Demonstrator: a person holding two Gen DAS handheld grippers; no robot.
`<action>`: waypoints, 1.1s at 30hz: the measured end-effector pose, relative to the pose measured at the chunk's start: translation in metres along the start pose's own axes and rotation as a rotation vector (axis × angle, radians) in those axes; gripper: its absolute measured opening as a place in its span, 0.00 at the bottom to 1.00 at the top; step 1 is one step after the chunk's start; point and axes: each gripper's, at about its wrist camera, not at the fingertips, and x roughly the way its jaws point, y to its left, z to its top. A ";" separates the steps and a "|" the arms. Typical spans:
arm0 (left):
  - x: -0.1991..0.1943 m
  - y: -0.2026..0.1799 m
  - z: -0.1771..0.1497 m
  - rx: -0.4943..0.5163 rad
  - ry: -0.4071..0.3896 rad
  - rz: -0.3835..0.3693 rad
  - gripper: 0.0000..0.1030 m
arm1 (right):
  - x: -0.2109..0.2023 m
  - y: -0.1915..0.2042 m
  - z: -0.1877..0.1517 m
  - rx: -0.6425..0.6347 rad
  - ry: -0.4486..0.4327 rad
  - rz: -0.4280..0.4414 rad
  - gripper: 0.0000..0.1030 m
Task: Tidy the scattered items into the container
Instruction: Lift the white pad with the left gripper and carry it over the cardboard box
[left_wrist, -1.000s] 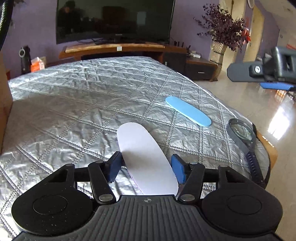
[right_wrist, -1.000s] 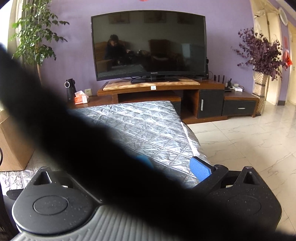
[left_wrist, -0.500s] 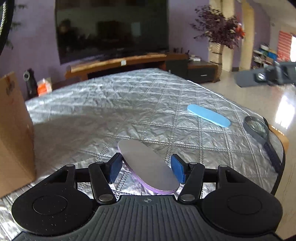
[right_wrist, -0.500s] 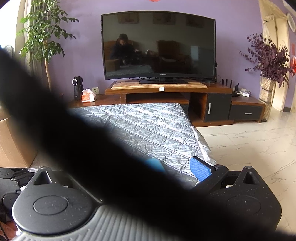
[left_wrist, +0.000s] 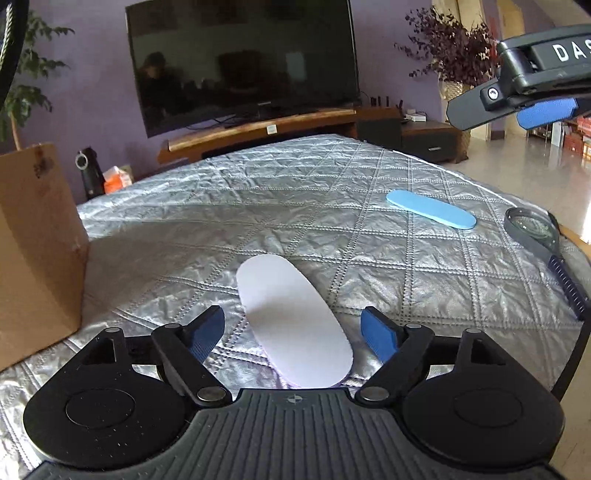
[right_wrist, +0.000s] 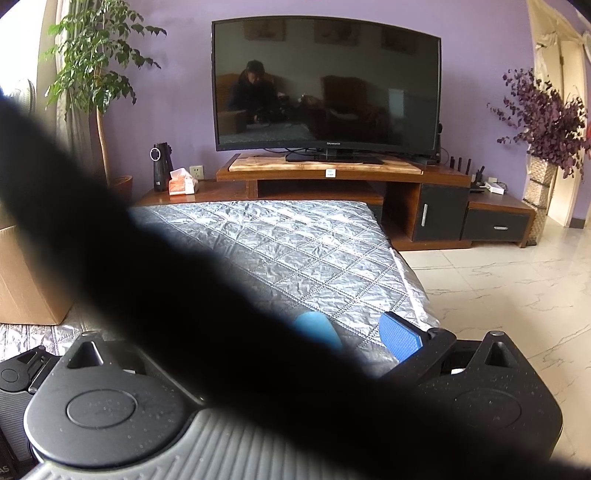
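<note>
You're working over a shiny, crinkled quilted silver cover (left_wrist: 295, 206); the white insole (left_wrist: 291, 325) and blue insole (left_wrist: 430, 214) look matt and smooth, the box (left_wrist: 33, 251) plain matt cardboard, the floor (right_wrist: 509, 295) glossy tile.

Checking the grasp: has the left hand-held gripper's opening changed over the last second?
Yes. The left hand-held gripper has spread wider against its own black housing; both fingers now stand clear of the white insole.

White letters "DAS" stand on the right claw (left_wrist: 546, 110); the television (right_wrist: 327, 85) reads "Skyworth".
</note>
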 end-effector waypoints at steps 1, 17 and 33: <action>0.003 0.002 0.002 -0.028 0.013 -0.011 0.85 | 0.000 0.001 0.000 0.000 0.000 0.000 0.96; 0.011 0.004 0.013 -0.157 0.070 0.010 0.70 | 0.002 0.001 0.001 -0.008 0.003 -0.022 0.96; -0.005 0.008 0.018 -0.164 -0.001 -0.058 0.55 | 0.006 0.004 0.002 -0.017 0.000 -0.030 0.97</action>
